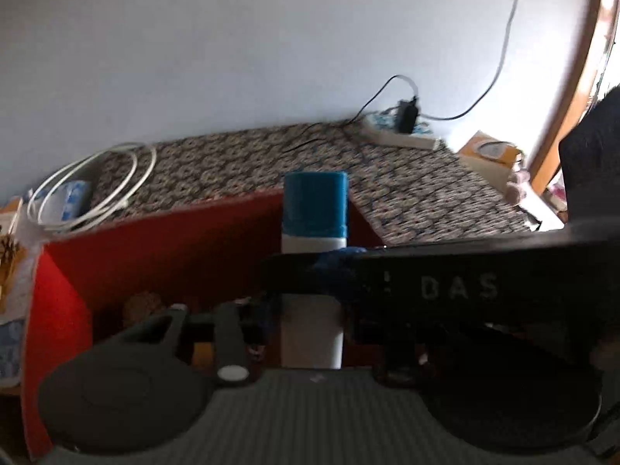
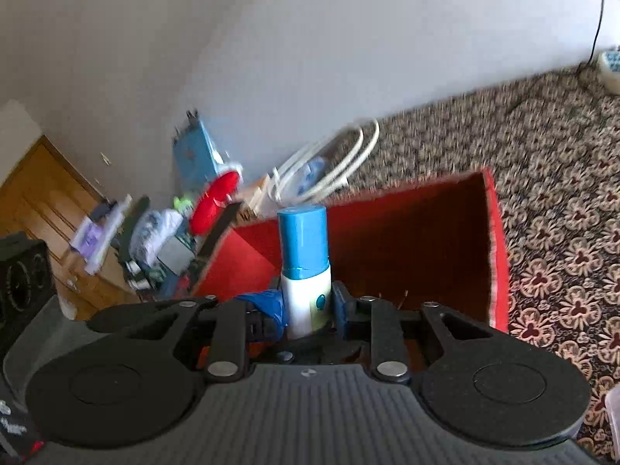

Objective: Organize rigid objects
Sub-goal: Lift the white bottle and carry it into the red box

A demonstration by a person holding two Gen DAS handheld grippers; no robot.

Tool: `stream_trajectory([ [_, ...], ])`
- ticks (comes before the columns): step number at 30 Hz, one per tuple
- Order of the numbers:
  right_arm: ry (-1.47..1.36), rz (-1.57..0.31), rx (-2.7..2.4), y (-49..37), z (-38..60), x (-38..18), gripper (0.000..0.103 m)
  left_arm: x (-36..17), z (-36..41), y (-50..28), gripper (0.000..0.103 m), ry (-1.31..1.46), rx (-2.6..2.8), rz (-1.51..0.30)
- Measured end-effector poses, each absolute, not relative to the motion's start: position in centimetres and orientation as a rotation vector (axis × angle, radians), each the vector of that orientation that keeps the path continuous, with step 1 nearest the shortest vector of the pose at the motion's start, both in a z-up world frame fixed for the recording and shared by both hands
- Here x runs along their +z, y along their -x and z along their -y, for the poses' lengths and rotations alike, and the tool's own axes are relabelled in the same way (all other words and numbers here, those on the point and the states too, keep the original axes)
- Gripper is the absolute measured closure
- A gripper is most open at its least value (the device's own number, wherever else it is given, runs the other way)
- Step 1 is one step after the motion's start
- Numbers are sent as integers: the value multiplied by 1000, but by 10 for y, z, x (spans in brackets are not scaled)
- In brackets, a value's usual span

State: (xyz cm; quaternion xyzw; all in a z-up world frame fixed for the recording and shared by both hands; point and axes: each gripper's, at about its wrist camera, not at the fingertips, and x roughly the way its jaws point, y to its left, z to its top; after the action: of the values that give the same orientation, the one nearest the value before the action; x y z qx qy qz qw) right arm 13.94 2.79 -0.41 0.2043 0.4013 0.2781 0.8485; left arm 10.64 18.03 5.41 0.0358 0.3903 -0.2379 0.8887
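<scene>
A white bottle with a blue cap (image 2: 305,267) stands upright between the blue pads of my right gripper (image 2: 308,304), which is shut on its white body above the open red box (image 2: 498,248). In the left wrist view the same bottle (image 1: 314,232) stands in the middle over the red box (image 1: 128,248), with my left gripper (image 1: 310,310) closed around its lower white part. The right gripper's black arm (image 1: 445,279) crosses in front of the bottle from the right. A brown object lies in the box (image 1: 145,304), blurred.
The box sits on a patterned cloth (image 2: 562,201). A coiled white cable (image 1: 89,190) lies behind the box on the left. A power strip with a black plug (image 1: 403,126) lies at the back right. A cluttered wooden shelf with a red disc (image 2: 215,207) stands to the left.
</scene>
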Motion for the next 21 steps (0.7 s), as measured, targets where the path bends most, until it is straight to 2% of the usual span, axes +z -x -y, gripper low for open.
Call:
stream_trajectory([
  [9,-270,-1082,549,-169,-62,-23,95,19,-203,-134,78,-2,-469,-971],
  [13,-313,-1110,539,-172,-63,-35,93,12,-208,-140,78,-11,-425,-995],
  [16,-345,-1104,523,-172,-60,-41,93,8,-213,-145,69,-14,-396,-1008],
  [21,-354,-1029,510,-169,-55,-37,92,4,-216,-149,72,-49,-336,-1011],
])
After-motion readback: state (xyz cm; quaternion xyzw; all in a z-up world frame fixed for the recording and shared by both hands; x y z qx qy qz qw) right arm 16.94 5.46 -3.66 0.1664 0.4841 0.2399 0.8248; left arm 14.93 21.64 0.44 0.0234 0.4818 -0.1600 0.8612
